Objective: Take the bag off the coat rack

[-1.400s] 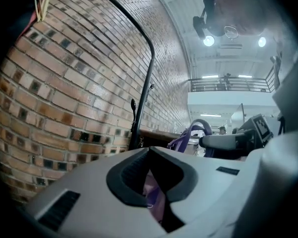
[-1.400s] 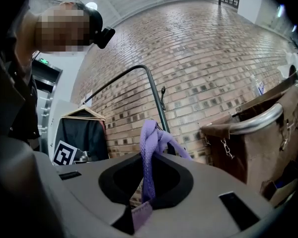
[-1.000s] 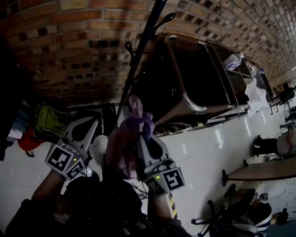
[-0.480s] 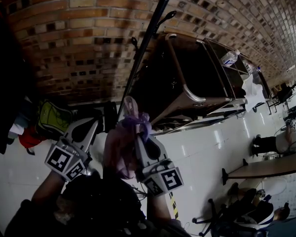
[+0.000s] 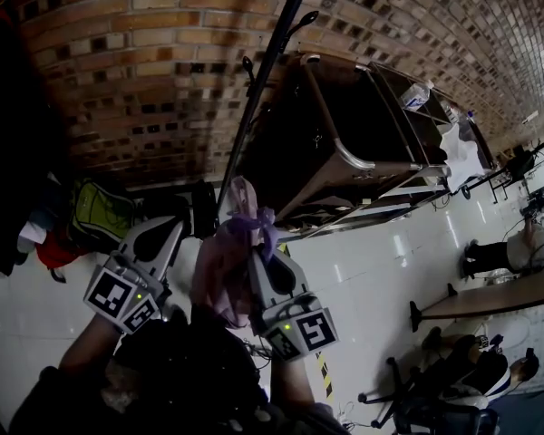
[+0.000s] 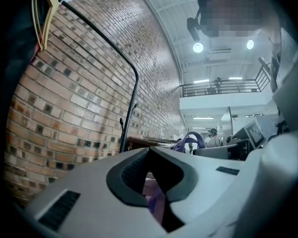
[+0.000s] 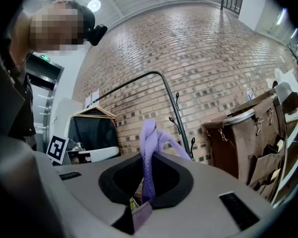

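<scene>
The pink bag (image 5: 219, 263) with purple straps (image 5: 254, 216) hangs between my two grippers, low beside the black coat rack pole (image 5: 263, 71) and well below its hooks (image 5: 247, 64). My right gripper (image 5: 259, 248) is shut on a purple strap (image 7: 148, 148), which runs up between its black pads and loops free above them. My left gripper (image 5: 174, 230) sits just left of the bag with its jaws together. Pink fabric (image 6: 156, 205) shows in the gap behind its pads; I cannot tell whether it is pinched. The rack pole (image 7: 178, 108) stands against the brick wall.
A brown cabinet with a metal frame (image 5: 344, 134) stands right of the rack. A green backpack (image 5: 95, 216) and dark hanging clothes (image 5: 9, 152) are at the left. A table (image 5: 490, 311), office chairs (image 5: 453, 379) and a seated person (image 5: 517, 252) are at the right.
The grippers and the bag keep almost the same place. The right gripper stays closed on the strap. The head view has shifted a little, so the cabinet sits slightly higher.
</scene>
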Motion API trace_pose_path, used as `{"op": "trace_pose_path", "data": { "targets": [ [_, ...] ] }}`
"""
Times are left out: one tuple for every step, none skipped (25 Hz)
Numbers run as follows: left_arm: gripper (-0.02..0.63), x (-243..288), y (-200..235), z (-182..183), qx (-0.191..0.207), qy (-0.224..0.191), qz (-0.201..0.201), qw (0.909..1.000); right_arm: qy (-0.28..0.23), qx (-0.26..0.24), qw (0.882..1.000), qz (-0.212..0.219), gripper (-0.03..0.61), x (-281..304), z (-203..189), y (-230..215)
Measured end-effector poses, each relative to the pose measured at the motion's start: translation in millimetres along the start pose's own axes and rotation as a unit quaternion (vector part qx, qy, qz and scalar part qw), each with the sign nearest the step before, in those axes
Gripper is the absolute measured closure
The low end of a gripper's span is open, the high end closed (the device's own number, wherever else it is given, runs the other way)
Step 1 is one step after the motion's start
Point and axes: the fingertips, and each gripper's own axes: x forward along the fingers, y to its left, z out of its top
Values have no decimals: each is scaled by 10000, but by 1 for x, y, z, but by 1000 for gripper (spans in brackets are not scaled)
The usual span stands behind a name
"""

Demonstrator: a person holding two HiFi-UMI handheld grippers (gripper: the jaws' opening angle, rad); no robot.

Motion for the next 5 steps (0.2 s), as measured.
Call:
{"op": "trace_pose_path", "data": {
  "targets": [
    [580, -3, -2, -1, -10, -4, -10, 10000, 6, -11, 10000, -14, 531, -3, -1, 2],
    [580, -5, -4, -1, -17, -12, -21, 10000, 13, -23, 10000, -25, 531, -5, -3, 3],
    [580, -8, -6, -2, -23, -20, -32, 10000, 21, -34, 10000, -32, 531, -8, -4, 5],
    [580, -10, -8, -2, -29, -28, -43, 10000, 29, -45, 10000, -39, 531, -10, -5, 7],
    [580, -13, -10, -3, -36, -36, -54, 10000, 38, -58, 10000, -46, 531, -12, -7, 9]
  ]
}}
